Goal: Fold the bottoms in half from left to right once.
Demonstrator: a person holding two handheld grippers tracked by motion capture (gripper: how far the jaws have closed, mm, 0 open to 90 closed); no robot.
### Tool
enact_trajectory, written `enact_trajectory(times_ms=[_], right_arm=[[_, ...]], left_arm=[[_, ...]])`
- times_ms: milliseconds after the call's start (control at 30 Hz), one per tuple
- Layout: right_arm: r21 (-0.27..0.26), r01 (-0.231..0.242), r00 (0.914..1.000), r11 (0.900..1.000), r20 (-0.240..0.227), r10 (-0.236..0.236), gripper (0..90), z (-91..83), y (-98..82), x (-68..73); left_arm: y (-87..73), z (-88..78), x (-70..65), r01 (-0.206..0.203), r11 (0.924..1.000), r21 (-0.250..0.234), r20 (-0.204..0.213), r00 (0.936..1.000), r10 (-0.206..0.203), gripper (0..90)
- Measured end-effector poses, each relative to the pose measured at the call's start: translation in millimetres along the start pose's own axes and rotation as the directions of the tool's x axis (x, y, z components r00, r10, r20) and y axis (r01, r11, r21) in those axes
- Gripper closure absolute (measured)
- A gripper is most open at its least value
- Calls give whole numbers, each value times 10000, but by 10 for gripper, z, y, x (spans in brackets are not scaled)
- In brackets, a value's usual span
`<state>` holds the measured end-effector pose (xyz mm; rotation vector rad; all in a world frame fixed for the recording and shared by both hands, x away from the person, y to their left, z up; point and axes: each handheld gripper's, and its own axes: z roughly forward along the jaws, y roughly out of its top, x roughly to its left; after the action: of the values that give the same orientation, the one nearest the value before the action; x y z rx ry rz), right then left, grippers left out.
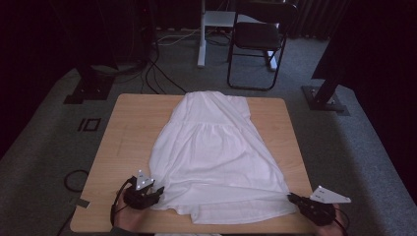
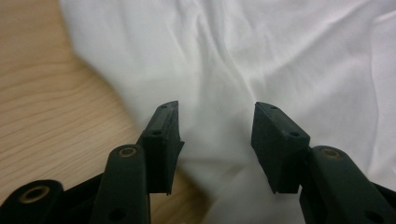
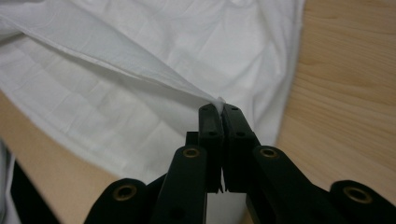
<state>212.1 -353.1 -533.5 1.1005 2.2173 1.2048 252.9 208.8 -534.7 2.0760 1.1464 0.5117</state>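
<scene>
Two grippers work at the near edge of a wooden table (image 1: 123,128), on which a white dress (image 1: 211,147) lies spread flat, its narrow top toward the far edge and its wide hem toward me.

My left gripper (image 1: 150,192) sits at the near left corner of the dress, over the hem. Its jaws stand partly open, with a clear gap between them; in the left gripper view (image 2: 215,135) rumpled white cloth lies below and beyond the gap, and neither pad presses on it. Bare wood shows to the left of that jaw pair.

My right gripper (image 1: 293,198) sits at the near right corner of the dress. Its jaws are closed tight together; in the right gripper view (image 3: 219,114) a small pinch of the top layer of cloth is caught at their tips. From that pinch a taut fold (image 3: 116,60) runs away to the left, lifted off the layer of cloth beneath it. Bare wood shows to the right of the dress edge.

Beyond the table, on the grey carpet, stands a black chair (image 1: 258,39).
</scene>
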Motion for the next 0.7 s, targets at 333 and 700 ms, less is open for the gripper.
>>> enact_trajectory(times_ms=[333, 700], right_arm=[[-984, -515, 9960, 9938, -783, 439, 571, -310, -244, -94], [-584, -705, 9973, 9958, 181, 716, 505, 561, 433, -359]], left_arm=[[90, -49, 26, -77, 9992, -404, -279, 9996, 66, 438], [585, 438, 448, 495, 9957, -782, -802, 9952, -558, 406]])
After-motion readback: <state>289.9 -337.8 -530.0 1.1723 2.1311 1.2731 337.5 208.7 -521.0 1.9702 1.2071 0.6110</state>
